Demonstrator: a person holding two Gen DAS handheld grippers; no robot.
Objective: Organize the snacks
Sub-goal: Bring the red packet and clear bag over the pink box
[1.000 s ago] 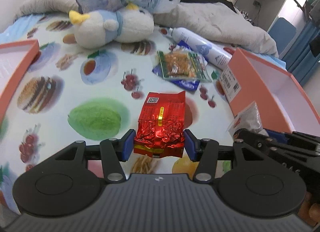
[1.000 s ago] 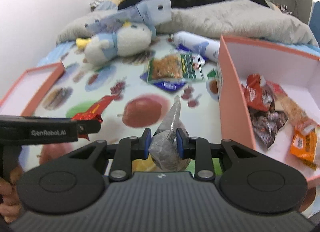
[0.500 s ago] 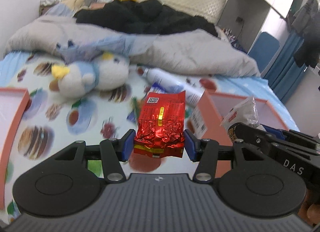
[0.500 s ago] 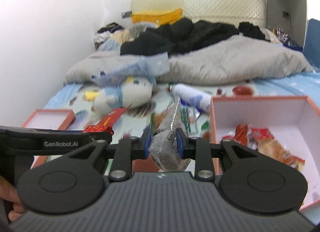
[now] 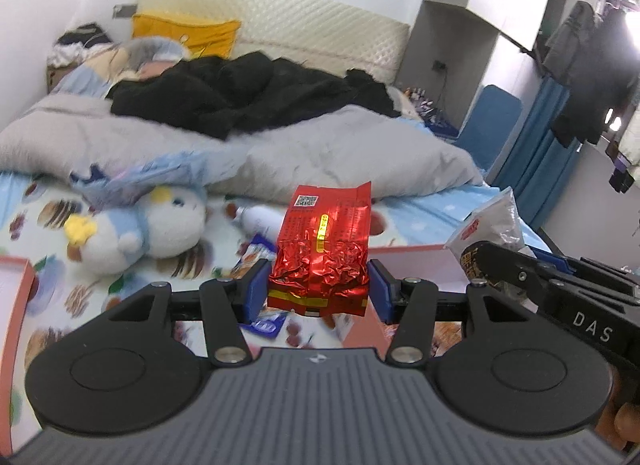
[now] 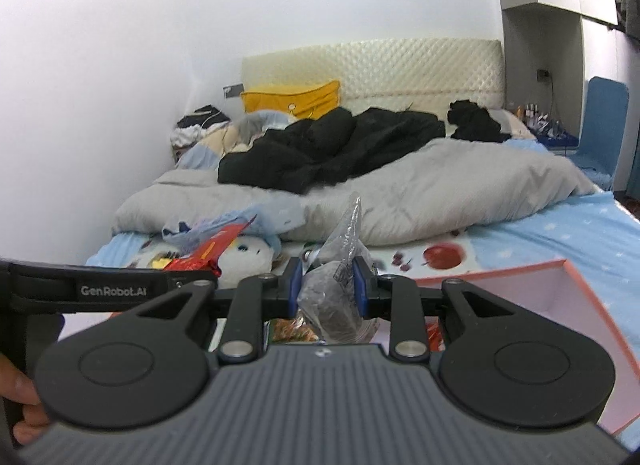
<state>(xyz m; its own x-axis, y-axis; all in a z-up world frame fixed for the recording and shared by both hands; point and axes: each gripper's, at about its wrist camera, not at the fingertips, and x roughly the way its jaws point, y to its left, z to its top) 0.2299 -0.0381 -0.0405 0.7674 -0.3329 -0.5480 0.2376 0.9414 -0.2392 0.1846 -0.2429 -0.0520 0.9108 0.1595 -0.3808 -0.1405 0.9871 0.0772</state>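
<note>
Bedroom, rumpled bed (image 5: 340,153) filling both views, fruit-print sheet strewn with odds and ends, and both grippers are up in the air with a catch apiece! Down at the right sits the pink box (image 6: 576,297), open-topped, a few packets glimpsed inside under the right gripper's frame. That looks like the drop-off.

Left gripper (image 5: 318,287) has its jaws clamped on a red foil packet (image 5: 322,249), held upright by its crinkled lower half. Right gripper (image 6: 326,291) is pinched narrow around a grey clear-wrapped packet (image 6: 334,293), its twisted top poking upward.

To do this well, I'd say: carry each one fully over the box wall before easing the jaws, right side first since it's nearer the box. Keep the two grippers from crossing; they're close together. Go low before releasing so the foil doesn't bounce out.

Looks-wise: the red packet is shiny, boxy, with a code square at its top and a yellow strip down the middle. Behind, a plush toy (image 5: 140,225) lies on the sheet.
</note>
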